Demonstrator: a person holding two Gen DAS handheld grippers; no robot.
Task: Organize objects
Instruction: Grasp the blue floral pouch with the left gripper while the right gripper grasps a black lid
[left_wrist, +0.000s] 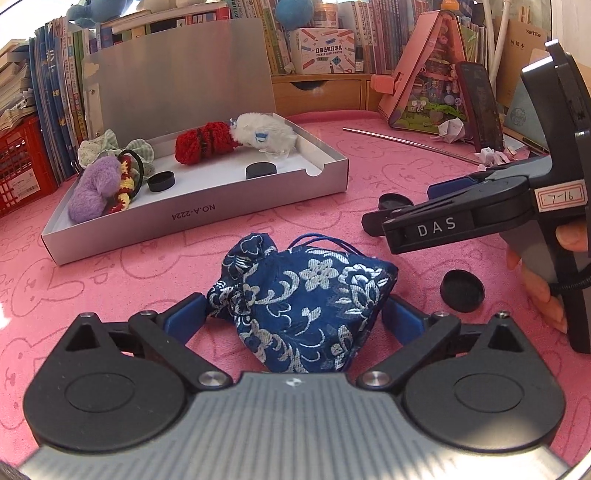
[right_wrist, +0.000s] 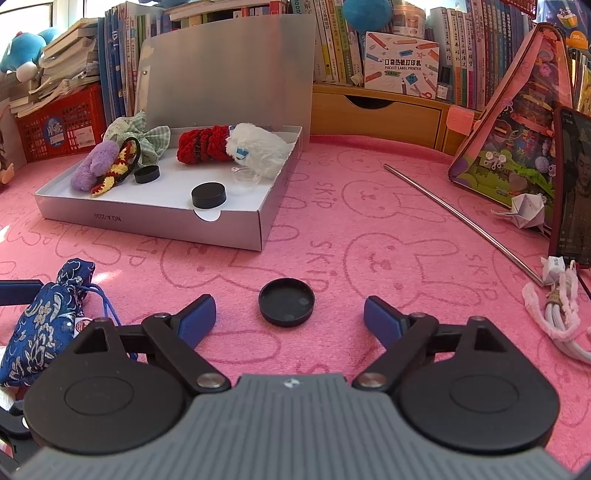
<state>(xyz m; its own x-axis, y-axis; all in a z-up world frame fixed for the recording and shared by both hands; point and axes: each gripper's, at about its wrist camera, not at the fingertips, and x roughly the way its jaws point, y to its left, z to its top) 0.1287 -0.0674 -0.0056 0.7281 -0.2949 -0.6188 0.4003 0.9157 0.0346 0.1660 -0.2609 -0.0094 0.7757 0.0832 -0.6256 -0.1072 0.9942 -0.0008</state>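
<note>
A blue floral drawstring pouch (left_wrist: 306, 291) lies on the pink mat between the fingers of my left gripper (left_wrist: 295, 314), which is open wide, its blue pads beside the cloth. The pouch (right_wrist: 40, 325) also shows at the lower left of the right wrist view. My right gripper (right_wrist: 290, 319) is open around an upturned black lid (right_wrist: 286, 302) on the mat, with its pads well apart from it. Another black lid (left_wrist: 461, 291) lies near the hand holding the right gripper (left_wrist: 402, 205). The open grey box (right_wrist: 147, 221) holds plush and crochet items and two black lids.
The box lid (left_wrist: 177, 74) stands up at the back. A thin metal rod (right_wrist: 461, 221), a phone (right_wrist: 572, 184), a pink house-shaped box (right_wrist: 517, 122), a paper figure (right_wrist: 528, 210) and a white cable (right_wrist: 557, 317) sit on the right. Books and a red crate (right_wrist: 59, 125) line the rear.
</note>
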